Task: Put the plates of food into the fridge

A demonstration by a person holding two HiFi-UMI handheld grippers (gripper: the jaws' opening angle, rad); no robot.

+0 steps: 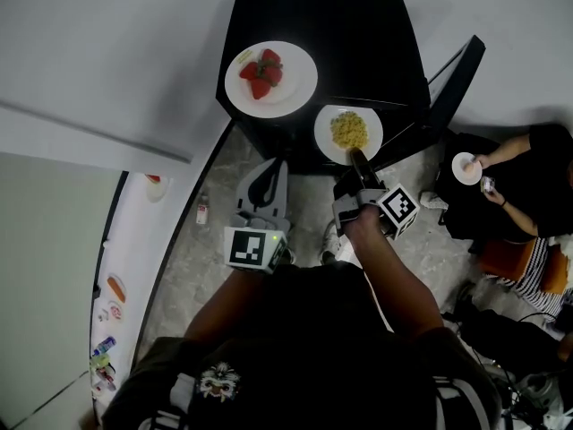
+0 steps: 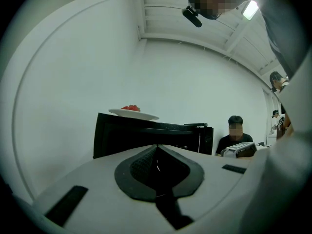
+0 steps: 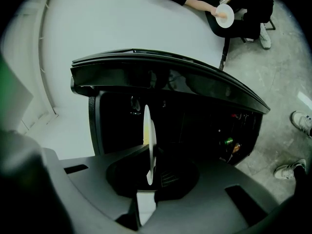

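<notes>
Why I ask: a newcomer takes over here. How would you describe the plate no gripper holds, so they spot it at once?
Find the black fridge by the white wall. On its top, toward the left, sits a white plate. Its red strawberries set it apart from the yellow-food plate, gripped by the right hand-held gripper.

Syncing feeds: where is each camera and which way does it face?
Head view: on the head, looking steeply down at the black fridge; both forearms show.
Left gripper view: on the left gripper, level toward the fridge; shut jaws show.
Right gripper view: on the right gripper, facing the fridge; jaws clamp the yellow-food plate.
Shared: strawberry plate, head and left views.
</notes>
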